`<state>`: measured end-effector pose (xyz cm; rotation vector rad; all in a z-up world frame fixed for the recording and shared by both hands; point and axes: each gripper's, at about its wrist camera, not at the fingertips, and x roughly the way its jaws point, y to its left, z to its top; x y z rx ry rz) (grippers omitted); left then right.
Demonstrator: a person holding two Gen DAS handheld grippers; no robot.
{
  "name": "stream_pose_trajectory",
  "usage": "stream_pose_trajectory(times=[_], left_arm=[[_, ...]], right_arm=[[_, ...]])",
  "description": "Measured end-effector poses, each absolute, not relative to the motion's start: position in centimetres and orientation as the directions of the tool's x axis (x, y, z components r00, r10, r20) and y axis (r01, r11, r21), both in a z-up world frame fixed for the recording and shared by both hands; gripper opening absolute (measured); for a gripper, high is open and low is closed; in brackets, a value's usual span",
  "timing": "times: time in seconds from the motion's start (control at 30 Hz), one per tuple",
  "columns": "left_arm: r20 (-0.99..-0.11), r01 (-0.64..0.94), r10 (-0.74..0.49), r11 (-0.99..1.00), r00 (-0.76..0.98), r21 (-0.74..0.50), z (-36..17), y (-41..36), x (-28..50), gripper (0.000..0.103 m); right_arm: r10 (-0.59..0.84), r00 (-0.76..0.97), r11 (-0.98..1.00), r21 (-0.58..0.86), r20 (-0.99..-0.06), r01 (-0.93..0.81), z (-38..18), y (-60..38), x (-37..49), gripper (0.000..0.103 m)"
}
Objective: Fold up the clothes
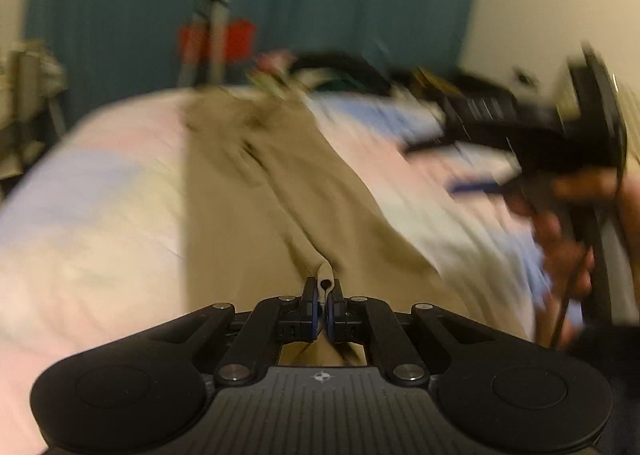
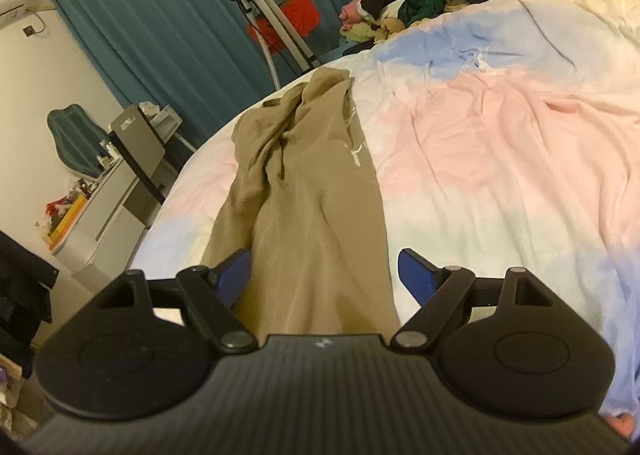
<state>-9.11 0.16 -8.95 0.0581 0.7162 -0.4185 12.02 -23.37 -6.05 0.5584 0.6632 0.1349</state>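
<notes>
A pair of tan trousers (image 1: 256, 183) lies lengthwise on the pastel bedspread (image 1: 100, 191), stretching away from me. My left gripper (image 1: 324, 301) is shut on a fold of the trousers' near hem. In the right wrist view the trousers (image 2: 312, 207) run from between my fingers to a bunched waist at the bed's far edge. My right gripper (image 2: 324, 275) is open, its blue pads either side of the near trouser end, holding nothing. The right gripper also shows, blurred, at the right of the left wrist view (image 1: 560, 135).
A pile of mixed clothes (image 2: 424, 3) sits at the bed's far edge. A garment steamer stand (image 2: 264, 15) and red tub (image 2: 296, 19) stand before the teal curtain (image 2: 160, 15). A desk with clutter (image 2: 104, 199) is at the left.
</notes>
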Motion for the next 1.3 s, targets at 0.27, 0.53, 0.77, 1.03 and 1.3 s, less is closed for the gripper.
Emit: stream_pose_trajectory(times=[0.27,0.53,0.77,1.03,1.3], left_arm=[[-0.649,0.289,-0.466,0.884,0.601,-0.366,-9.5,4.7,-7.5,0.062],[-0.676,-0.168,-0.348,0.801,0.65,-0.574,-12.5,12.4,-3.6,0.083],[-0.728,-0.173,-0.408,0.797,0.551,-0.578,-13.8,12.3,-3.4,0.075],[-0.668,-0.174,-0.507,0.711,0.544,-0.682,-13.6,13.2,-4.1,0.004],[-0.42,-0.054,-0.548,0.562,0.723,-0.825,-4.5,15.0,-7.2,0.003]], right_arm=[[0.382,0.676,0.75,0.639,-0.63,0.172,-10.1,-24.8,11.5,0.081],[0.436,0.581,0.671,0.678,-0.687,0.3,-14.3,-25.1,11.3,0.057],[0.577,0.508,0.64,0.74,-0.64,0.206,-13.9,-21.8,9.6,0.04],[0.491,0.56,0.699,0.686,-0.668,0.205,-11.3,-20.7,7.1,0.01],[0.497,0.714,0.697,0.717,-0.493,0.01,-0.2,-24.1,6.3,0.009]])
